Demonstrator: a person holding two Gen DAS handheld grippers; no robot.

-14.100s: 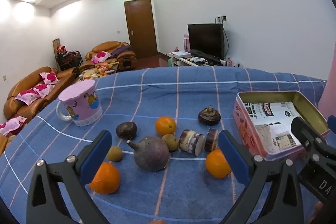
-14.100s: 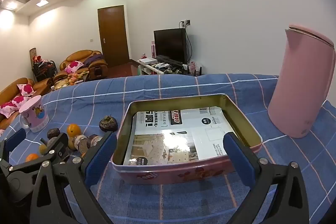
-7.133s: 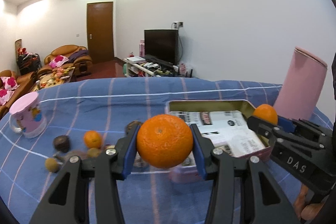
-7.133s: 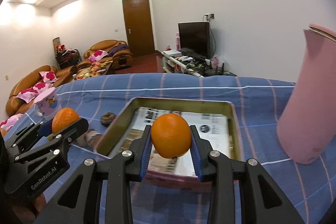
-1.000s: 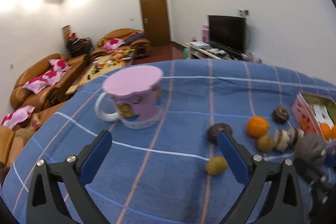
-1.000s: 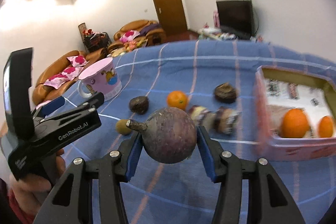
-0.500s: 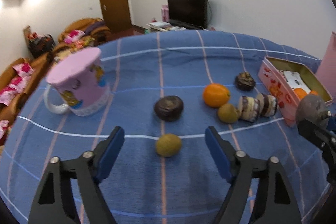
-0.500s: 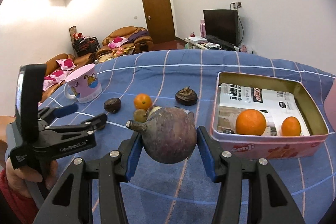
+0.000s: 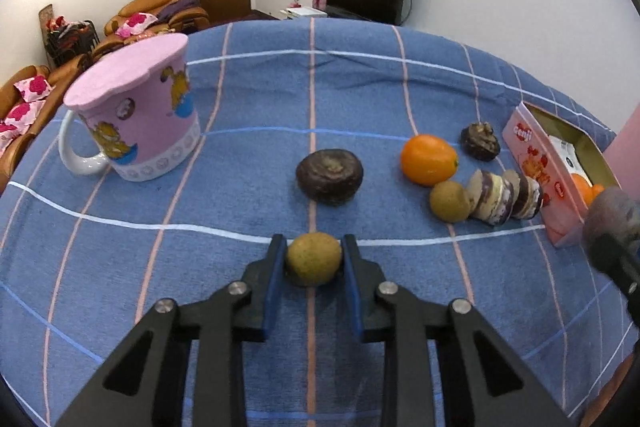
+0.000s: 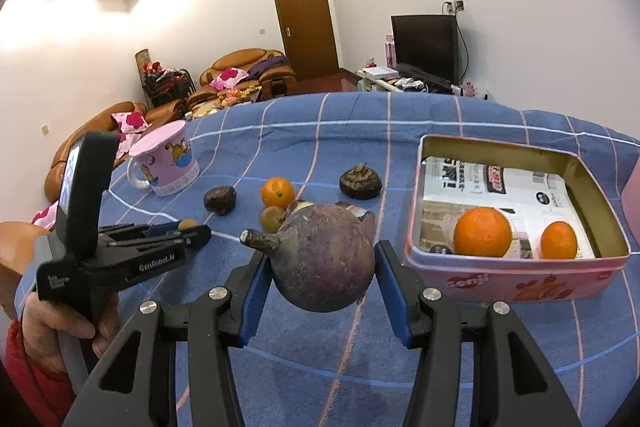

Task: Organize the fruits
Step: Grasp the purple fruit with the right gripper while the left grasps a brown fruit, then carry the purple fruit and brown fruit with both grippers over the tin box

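The left tongs [image 9: 314, 259] had just been closed onto a small brownish-green fruit [image 9: 313, 258]; a dark purple fruit [image 10: 323, 258] was pinched by the right tongs [image 10: 320, 277].

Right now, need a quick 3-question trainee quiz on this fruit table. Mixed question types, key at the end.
1. True or false: the left claw is shut on a small brownish-green fruit.
2. How many oranges lie in the pink tin? A) none B) two C) four
3. Fill in: the right claw holds a large purple ____ with a stem.

Key: 1 true. 2 B: a big orange and a smaller orange. 3 fruit.
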